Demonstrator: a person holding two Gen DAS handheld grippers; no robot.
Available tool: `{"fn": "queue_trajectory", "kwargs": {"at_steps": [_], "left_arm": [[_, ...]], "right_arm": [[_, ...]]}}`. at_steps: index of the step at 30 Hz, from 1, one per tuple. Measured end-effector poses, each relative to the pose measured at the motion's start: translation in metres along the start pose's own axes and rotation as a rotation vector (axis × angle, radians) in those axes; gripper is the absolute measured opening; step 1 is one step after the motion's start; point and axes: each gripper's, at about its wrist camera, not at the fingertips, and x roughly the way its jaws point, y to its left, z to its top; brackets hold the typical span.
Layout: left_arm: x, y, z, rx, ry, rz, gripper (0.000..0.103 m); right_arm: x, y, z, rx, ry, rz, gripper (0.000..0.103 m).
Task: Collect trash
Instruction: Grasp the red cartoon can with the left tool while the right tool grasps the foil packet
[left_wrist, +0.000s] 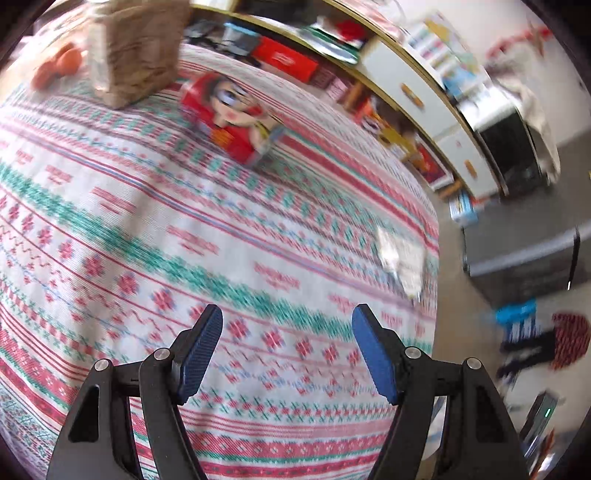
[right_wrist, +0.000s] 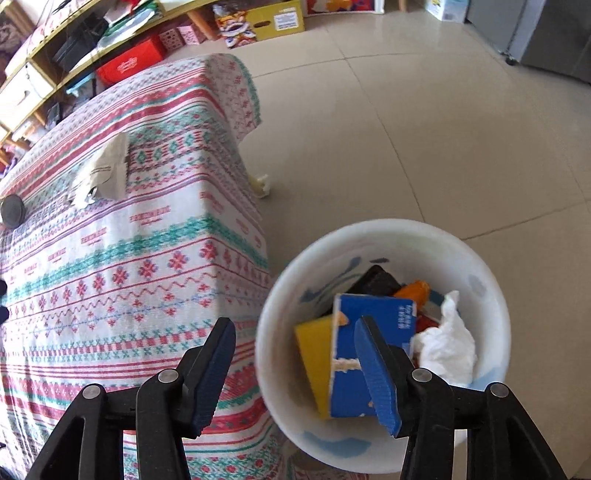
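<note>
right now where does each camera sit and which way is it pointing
Left wrist: on the left gripper, angled down over the tablecloth toward a red box and a paper bag; both open fingers show.
Right wrist: on the right gripper, looking down past the table edge into a white bin holding a blue carton and tissue; both open fingers show.
Shared: the tablecloth and a crumpled wrapper near its edge.

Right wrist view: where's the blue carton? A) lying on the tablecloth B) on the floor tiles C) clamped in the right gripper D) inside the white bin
D: the blue carton stands inside the white bin among a yellow sponge and crumpled white tissue, while the right gripper is open and empty above the rim.
</note>
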Motion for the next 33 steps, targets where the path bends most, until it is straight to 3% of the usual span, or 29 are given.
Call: {"fn": "queue_trajectory", "kwargs": {"at_steps": [3,8,14,18,29,32,33], "left_arm": [[-0.003,0.023,0.035,-0.131,-0.041,0.020,0.078],[0.005,0.026,0.073,-0.206,-0.075,0.028,0.078],[0.035,0.022,0.103,-0.282,-0.044,0.054,0.078],[0.047,0.021,0.117,-0.308,-0.049,0.056,0.078],[0.081,0.014,0.145,-0.271,-0.063,0.089,0.077],[0.083,0.008,0.145,-0.203,-0.068,0.104,0.058],[0.084,0.007,0.145,-0.190,-0.066,0.107,0.056]], "right_arm": [[0.006,0.034,0.007,-0.098,-0.021,0.007,0.063],[0.027,0.084,0.025,-0.191,-0.050,0.045,0.064],[0.054,0.102,0.062,-0.042,-0.029,0.215,0.065],[0.065,0.111,0.083,-0.024,-0.053,0.212,0.065],[0.097,0.125,0.115,0.008,-0.046,0.270,0.065],[0.105,0.137,0.112,-0.045,-0.025,0.247,0.063],[0.108,0.141,0.111,-0.062,-0.017,0.232,0.058]]}}
